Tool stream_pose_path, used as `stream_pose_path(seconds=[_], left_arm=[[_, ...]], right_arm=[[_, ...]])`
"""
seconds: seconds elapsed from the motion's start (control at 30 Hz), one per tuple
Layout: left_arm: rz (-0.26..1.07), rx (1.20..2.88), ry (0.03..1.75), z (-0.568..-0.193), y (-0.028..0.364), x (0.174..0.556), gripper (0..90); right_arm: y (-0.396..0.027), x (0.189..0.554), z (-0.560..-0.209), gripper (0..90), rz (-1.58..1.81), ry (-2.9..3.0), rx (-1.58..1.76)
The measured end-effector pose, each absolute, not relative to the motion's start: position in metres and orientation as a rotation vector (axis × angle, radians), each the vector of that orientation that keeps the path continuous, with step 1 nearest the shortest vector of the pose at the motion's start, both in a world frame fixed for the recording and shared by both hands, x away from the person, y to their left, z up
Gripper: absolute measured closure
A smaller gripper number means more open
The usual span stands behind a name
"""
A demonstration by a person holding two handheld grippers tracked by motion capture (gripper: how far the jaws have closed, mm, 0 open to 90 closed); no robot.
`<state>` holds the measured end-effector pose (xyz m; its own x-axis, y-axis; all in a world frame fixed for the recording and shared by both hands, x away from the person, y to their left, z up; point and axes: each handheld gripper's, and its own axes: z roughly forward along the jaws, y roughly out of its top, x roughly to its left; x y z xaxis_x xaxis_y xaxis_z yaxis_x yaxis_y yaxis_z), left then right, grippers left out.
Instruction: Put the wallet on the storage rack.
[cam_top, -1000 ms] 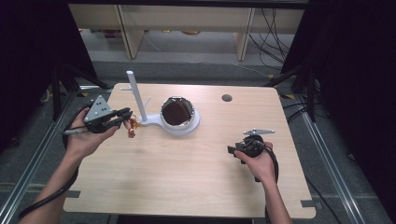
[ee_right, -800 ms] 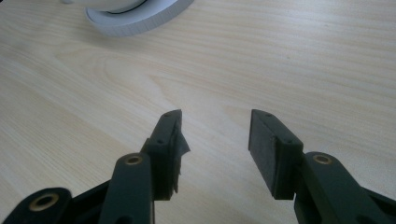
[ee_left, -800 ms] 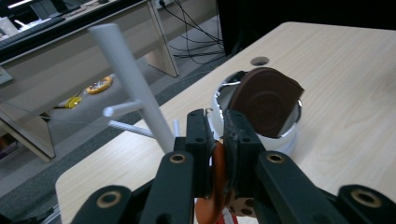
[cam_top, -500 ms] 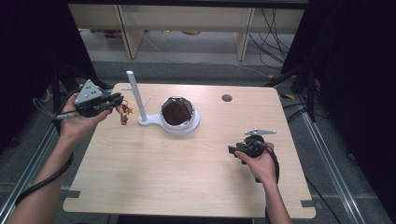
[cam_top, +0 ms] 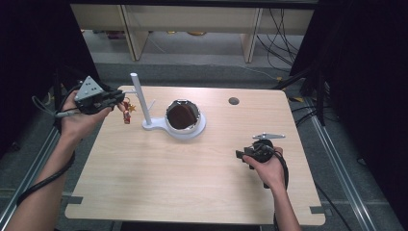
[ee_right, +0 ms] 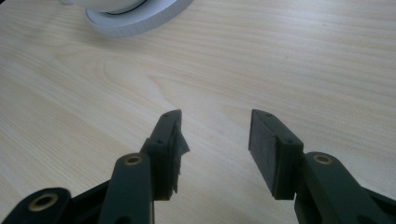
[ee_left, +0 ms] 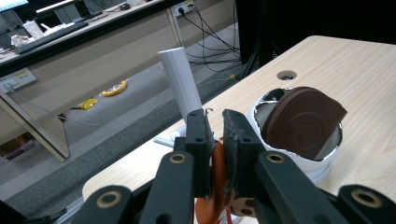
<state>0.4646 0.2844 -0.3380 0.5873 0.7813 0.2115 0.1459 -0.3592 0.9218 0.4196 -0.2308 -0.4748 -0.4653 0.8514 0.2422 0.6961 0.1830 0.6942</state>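
A small red and orange keychain figure [cam_top: 126,113] is held off the table at its far left edge, its ring pinched between the closed jaws of the left gripper [cam_top: 118,98], just beside the white post [cam_top: 138,98] of a stand whose round base [cam_top: 195,132] carries a brown disc [cam_top: 182,117]. The step in hand is judged to be hanging the figure on the small peg [cam_top: 151,105] that sticks out of the post. The ring is best brought level with the peg, slid along it, and released only once it is seated. The right gripper [cam_top: 242,155] is rested low over the table [cam_top: 159,178] near its right side, jaws wide apart with nothing between them. In the left gripper view, an orange loop [ee_left: 217,175] clamped between the pads [ee_left: 200,140] is made plain, which is blurred in the high view. In the high view, the dangling figure and the peg are seen.
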Motion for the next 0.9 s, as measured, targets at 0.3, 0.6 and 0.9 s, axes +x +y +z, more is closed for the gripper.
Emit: stream_pose_path(seconds=[0.3,0.6,0.9], left_arm=[[0.828,1.836,0.771,-0.333,0.289,0.475,80.6],[0.832,1.831,0.791,-0.334,0.294,0.484,80.6],[0.832,1.837,0.801,-0.331,0.293,0.492,80.6]], right_arm=[[-0.231,0.420,-0.475,55.1,1.164,2.250,1.507],[-0.231,0.420,-0.475,55.1,1.148,2.258,1.501],[-0.231,0.420,-0.475,55.1,1.143,2.258,1.503]])
